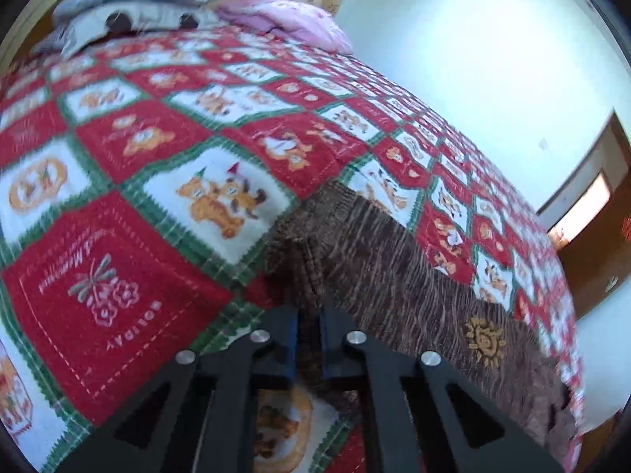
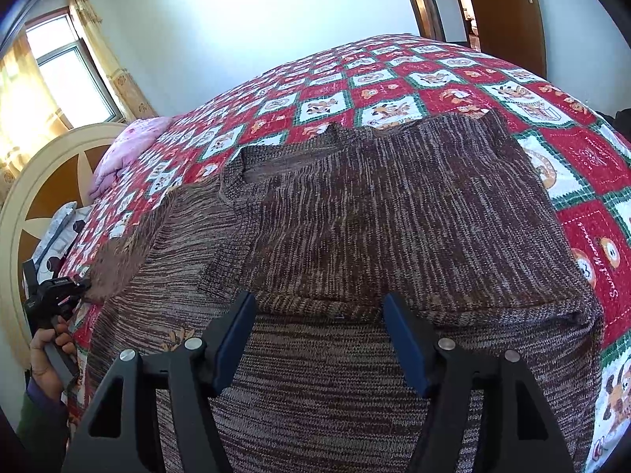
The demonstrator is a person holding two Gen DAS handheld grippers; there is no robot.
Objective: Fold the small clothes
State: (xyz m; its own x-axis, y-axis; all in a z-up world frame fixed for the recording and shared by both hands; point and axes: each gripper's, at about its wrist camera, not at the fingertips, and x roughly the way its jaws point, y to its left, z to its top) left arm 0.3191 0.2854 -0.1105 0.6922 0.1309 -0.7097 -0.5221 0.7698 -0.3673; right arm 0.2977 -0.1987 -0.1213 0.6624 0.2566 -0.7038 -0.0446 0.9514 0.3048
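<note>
A brown marled knit sweater lies on the bed, its right side folded over the middle and its left sleeve stretched out to the left. My right gripper is open and empty, just above the sweater's lower body. My left gripper is shut on the end of the left sleeve. That gripper also shows at the far left of the right wrist view, at the sleeve's cuff. A small orange sun patch sits on the sleeve.
The bed is covered by a red, white and green patchwork quilt. A grey pillow and a pink blanket lie at the cream headboard. White walls, a curtained window and a brown door surround the bed.
</note>
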